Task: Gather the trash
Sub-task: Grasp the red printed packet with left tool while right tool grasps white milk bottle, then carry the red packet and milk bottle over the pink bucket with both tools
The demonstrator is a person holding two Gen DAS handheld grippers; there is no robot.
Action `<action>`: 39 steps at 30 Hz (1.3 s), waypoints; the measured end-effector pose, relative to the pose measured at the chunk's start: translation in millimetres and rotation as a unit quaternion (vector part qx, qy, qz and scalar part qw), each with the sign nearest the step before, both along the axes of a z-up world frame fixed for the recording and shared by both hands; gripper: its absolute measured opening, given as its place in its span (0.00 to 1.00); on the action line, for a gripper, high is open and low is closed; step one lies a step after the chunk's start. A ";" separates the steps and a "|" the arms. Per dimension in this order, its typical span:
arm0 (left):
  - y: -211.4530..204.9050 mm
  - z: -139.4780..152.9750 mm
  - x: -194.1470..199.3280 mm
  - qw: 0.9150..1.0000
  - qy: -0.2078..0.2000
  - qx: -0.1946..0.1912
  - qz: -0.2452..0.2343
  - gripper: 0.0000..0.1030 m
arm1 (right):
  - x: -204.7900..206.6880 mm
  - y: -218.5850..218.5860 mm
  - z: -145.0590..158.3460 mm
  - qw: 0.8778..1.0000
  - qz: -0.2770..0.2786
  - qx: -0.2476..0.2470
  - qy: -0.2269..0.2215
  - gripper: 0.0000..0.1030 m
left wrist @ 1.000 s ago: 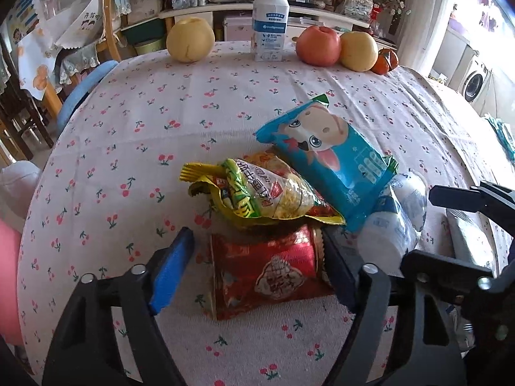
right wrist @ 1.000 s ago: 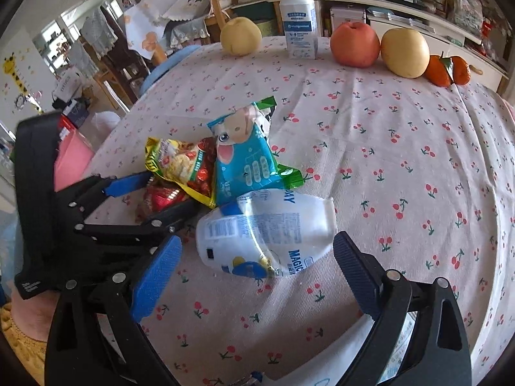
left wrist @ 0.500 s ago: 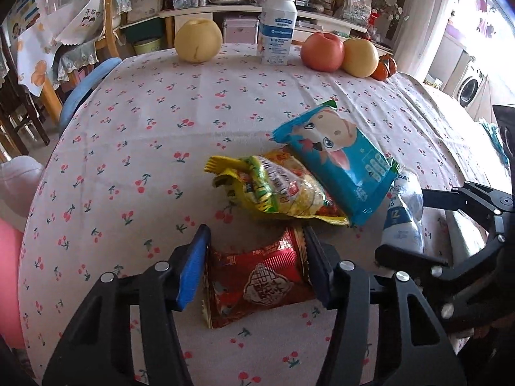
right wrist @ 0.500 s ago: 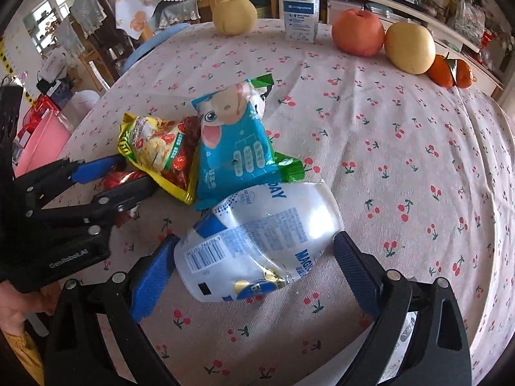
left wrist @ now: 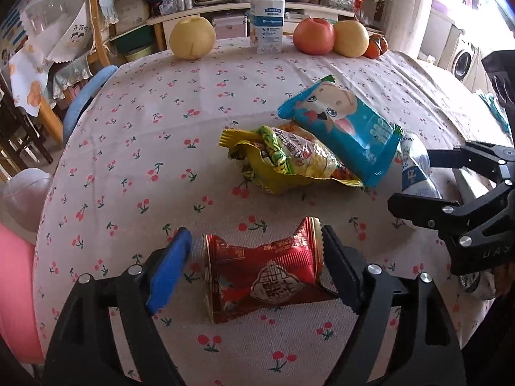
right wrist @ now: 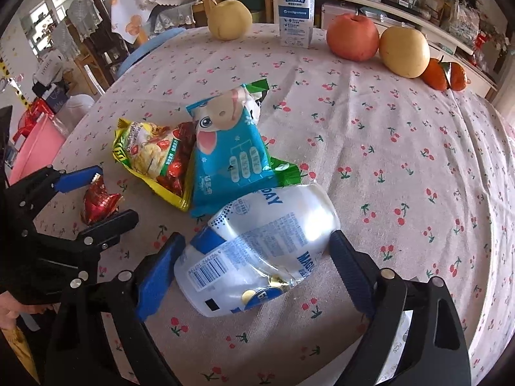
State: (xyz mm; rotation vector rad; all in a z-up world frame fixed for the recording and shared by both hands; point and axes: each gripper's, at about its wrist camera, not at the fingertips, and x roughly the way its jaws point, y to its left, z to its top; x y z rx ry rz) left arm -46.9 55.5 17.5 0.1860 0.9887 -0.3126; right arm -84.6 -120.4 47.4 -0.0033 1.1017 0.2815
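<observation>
A red foil wrapper (left wrist: 264,276) lies crumpled on the cherry-print tablecloth (left wrist: 145,148), between the fingers of my left gripper (left wrist: 254,234). Its jaws are opening; the blue pad stands clear of the wrapper and the black pad is at its right edge. A crushed white plastic bottle (right wrist: 267,241) lies on its side between the pads of my right gripper (right wrist: 256,236). Those jaws are closing, and the pads sit close against the bottle's sides. Beyond them lie a yellow snack bag (left wrist: 289,160) and a blue cartoon-dog pack (left wrist: 347,125) that overlaps it.
At the table's far edge stand a white upright bottle (left wrist: 267,22), a pear (left wrist: 192,37), a red apple (left wrist: 313,37), another pear (left wrist: 351,38) and tangerines (left wrist: 376,46). A pink bin (left wrist: 13,289) and a blue chair (left wrist: 87,99) stand off the left side.
My left jaws narrowed around the red wrapper, then spread again, leaving it more puckered. The right gripper has come closer around the bottle and its jaws have narrowed a little.
</observation>
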 end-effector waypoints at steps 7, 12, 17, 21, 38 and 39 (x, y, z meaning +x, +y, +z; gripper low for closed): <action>14.2 4.3 -3.7 0.999 -0.009 -0.031 0.019 0.55 | -7.4 -1.8 6.0 1.000 -0.001 0.010 -0.017 0.82; 30.0 5.4 -4.4 0.997 -0.004 -0.064 0.037 0.50 | -16.6 -2.6 15.7 0.999 -0.008 0.020 -0.042 0.82; 47.4 6.2 -4.1 0.994 0.003 -0.094 0.054 0.49 | -26.7 3.5 25.9 0.998 -0.011 0.029 -0.062 0.82; 63.3 11.0 -4.6 0.991 0.001 -0.116 0.067 0.48 | -32.1 8.4 37.1 0.996 -0.013 0.052 -0.076 0.82; 150.7 69.8 -25.1 0.969 -0.083 -0.188 0.137 0.48 | -44.2 86.5 63.5 0.991 0.043 0.086 -0.095 0.82; 156.5 72.3 -26.9 0.967 -0.088 -0.190 0.143 0.48 | -45.0 94.1 65.4 0.990 0.049 0.088 -0.095 0.82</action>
